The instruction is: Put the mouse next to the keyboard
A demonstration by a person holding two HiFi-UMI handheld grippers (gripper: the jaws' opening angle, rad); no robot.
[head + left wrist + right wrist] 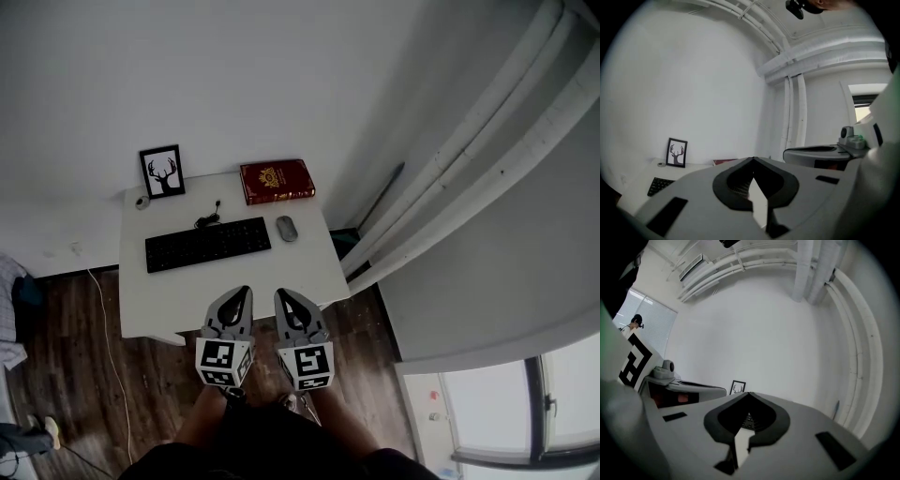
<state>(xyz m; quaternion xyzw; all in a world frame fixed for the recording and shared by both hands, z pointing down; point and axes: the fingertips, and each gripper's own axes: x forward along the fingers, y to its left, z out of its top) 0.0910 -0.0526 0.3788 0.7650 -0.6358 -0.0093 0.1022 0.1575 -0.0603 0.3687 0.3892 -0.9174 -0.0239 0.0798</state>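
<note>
White walls close round a small white table (314, 272) standing on a dark wood floor (66, 328), with pale pipes (487, 141) running along the wall to the right; both grippers hang side by side over the table's near edge, close to the person's body and well short of everything on it. Left gripper (244, 292) has its jaws brought together to a point with nothing between them; right gripper (280, 294) is likewise closed and empty. Ahead of the left gripper and a little to its left lies the black keyboard (208, 244); straight ahead of the right gripper, well beyond its tips, sits the grey mouse (287, 228), just off the keyboard's right end and apart from it by a narrow gap. Farther ahead, against the wall, are a red book (277, 181) and a framed deer picture (161, 172). Since the mouse already lies beside the keyboard, the task looks either finished or not yet started; neither gripper is engaged with anything. If a move is wanted, it would call for the right gripper to reach forward, spread its jaws over the mouse's low rounded back and close gently; a smooth shell like that could slip from a pinch taken too high.
</note>
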